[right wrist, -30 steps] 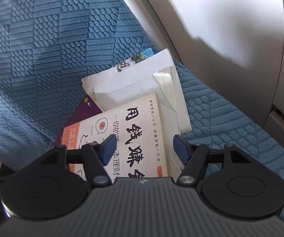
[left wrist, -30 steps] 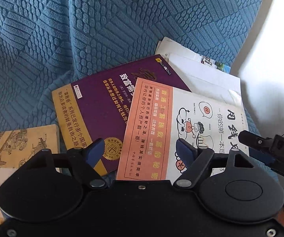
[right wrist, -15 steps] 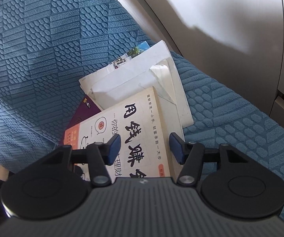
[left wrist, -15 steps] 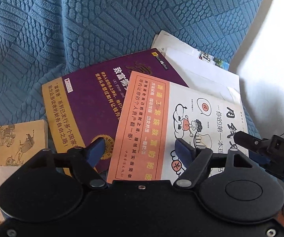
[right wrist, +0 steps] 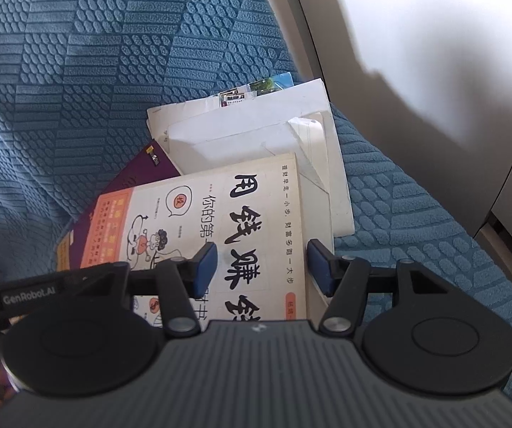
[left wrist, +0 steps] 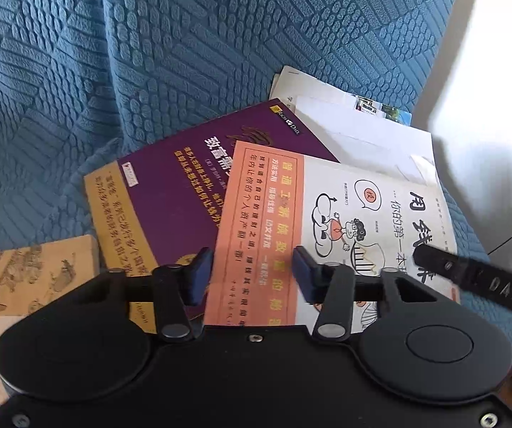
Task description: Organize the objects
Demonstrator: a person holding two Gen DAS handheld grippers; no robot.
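Three books overlap on the blue textured fabric cover (left wrist: pixel 184 53): one white-and-orange illustrated paperback (left wrist: pixel 327 214) on top, one purple-and-gold paperback (left wrist: pixel 170 192) beneath, one tan illustrated book (left wrist: pixel 31 271) apart. White papers (right wrist: pixel 249 132) lie behind. The left gripper (left wrist: pixel 252 278) is closing astride the top paperback's orange band; the right gripper (right wrist: pixel 261 267) is released astride its edge.

Closing left tongs (left wrist: pixel 252 273) over orange-and-white book (left wrist: pixel 327 228) atop purple book (left wrist: pixel 170 192)
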